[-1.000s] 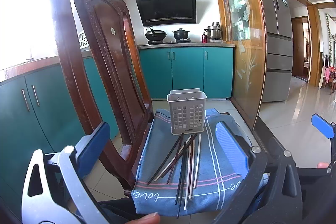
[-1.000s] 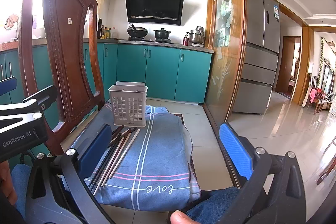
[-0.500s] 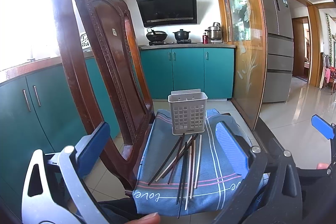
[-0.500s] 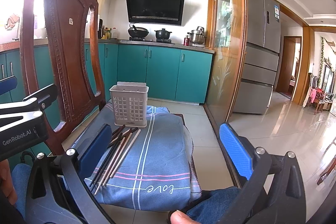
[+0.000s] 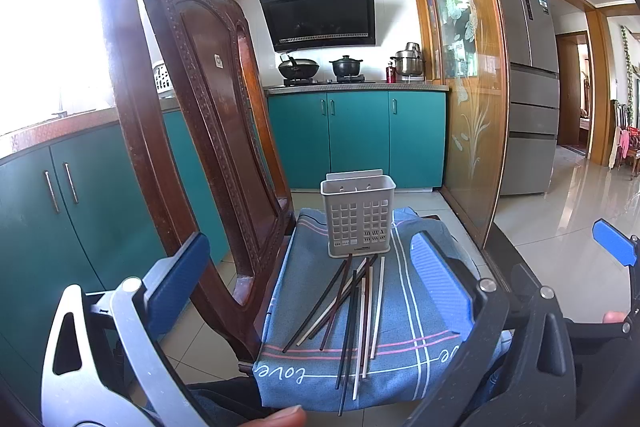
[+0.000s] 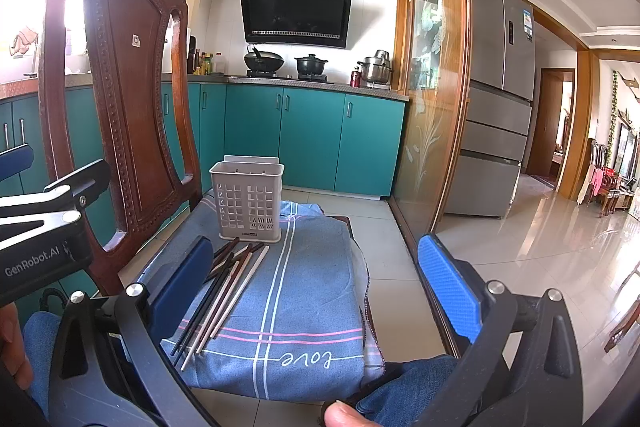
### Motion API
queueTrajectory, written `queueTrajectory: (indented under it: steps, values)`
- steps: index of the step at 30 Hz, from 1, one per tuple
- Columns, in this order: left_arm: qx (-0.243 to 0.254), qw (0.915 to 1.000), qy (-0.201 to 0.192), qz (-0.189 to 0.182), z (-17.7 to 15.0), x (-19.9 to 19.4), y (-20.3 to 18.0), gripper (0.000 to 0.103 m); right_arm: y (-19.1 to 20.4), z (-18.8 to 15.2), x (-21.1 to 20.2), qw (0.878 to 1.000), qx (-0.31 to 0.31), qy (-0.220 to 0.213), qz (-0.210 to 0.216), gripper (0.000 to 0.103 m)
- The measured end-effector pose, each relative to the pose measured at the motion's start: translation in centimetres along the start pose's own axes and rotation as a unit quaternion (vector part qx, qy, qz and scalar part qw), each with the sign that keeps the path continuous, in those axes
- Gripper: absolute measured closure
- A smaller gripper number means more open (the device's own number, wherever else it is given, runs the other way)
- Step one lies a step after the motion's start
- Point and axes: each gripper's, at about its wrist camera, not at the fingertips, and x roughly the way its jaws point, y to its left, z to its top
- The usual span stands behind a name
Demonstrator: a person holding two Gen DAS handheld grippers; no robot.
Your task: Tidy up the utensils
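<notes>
Several chopsticks (image 5: 352, 311), dark and white, lie fanned on a blue cloth (image 5: 404, 359) over a chair seat. A grey perforated utensil holder (image 5: 359, 215) stands upright just behind them and looks empty. My left gripper (image 5: 312, 283) is open, hanging above the near ends of the chopsticks, holding nothing. My right gripper (image 6: 320, 279) is open and empty over the cloth (image 6: 312, 291), to the right of the chopsticks (image 6: 224, 291). The holder (image 6: 248, 201) stands at the back left in the right wrist view. The left gripper's body (image 6: 44, 239) shows at the left edge of that view.
The carved wooden chair back (image 5: 192, 115) rises along the left side of the cloth, close to the chopsticks. A glass partition (image 5: 460, 87) stands to the right. Teal cabinets and a stove are far behind. Tiled floor lies around the chair.
Both views have shifted slightly; the chair and holder sit a touch further right in frame. Both grippers stay open and empty. The chopsticks have not moved.
</notes>
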Motion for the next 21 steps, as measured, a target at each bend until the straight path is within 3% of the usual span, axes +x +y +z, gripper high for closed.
queueTrajectory:
  steps: [21]
  values:
    - [-0.001,1.0,0.0,-0.001,-0.03,-0.01,-0.07,0.003,0.04,0.0,-0.11,1.0,-0.001,-0.001,-0.002,0.003]
